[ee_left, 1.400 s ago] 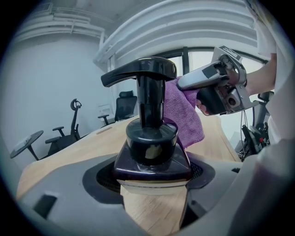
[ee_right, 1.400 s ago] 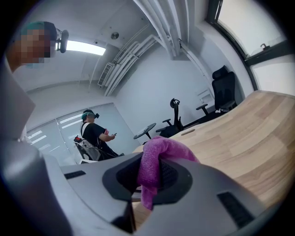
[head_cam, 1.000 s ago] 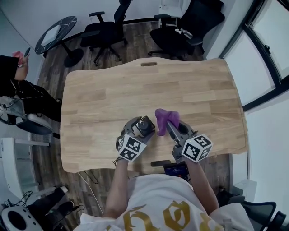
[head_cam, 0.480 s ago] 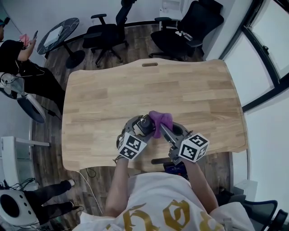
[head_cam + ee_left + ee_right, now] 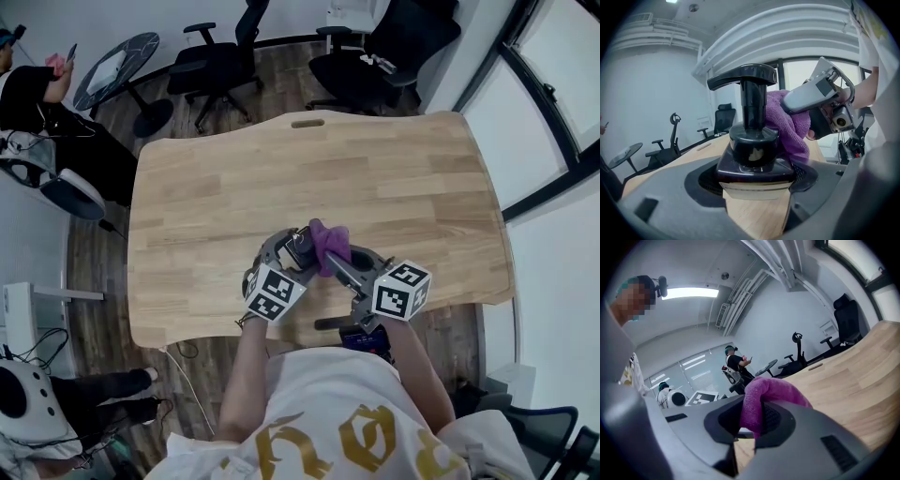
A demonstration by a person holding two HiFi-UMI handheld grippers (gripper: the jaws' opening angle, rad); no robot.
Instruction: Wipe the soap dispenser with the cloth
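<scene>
Left gripper (image 5: 292, 253) clamped on the dispenser (image 5: 752, 145), by the tabletop's (image 5: 225, 192) near edge; right gripper (image 5: 335, 265) clamped on the cloth (image 5: 330, 240), which touches the dispenser's pump.

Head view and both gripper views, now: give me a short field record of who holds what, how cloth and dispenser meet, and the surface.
left gripper: shut on the black-pump soap dispenser, held upright
right gripper: shut on the purple terry cloth
contact: cloth lies against the dispenser's side, beside the pump neck
surface: light wooden table
background: black office chairs beyond the table's far edge
</scene>
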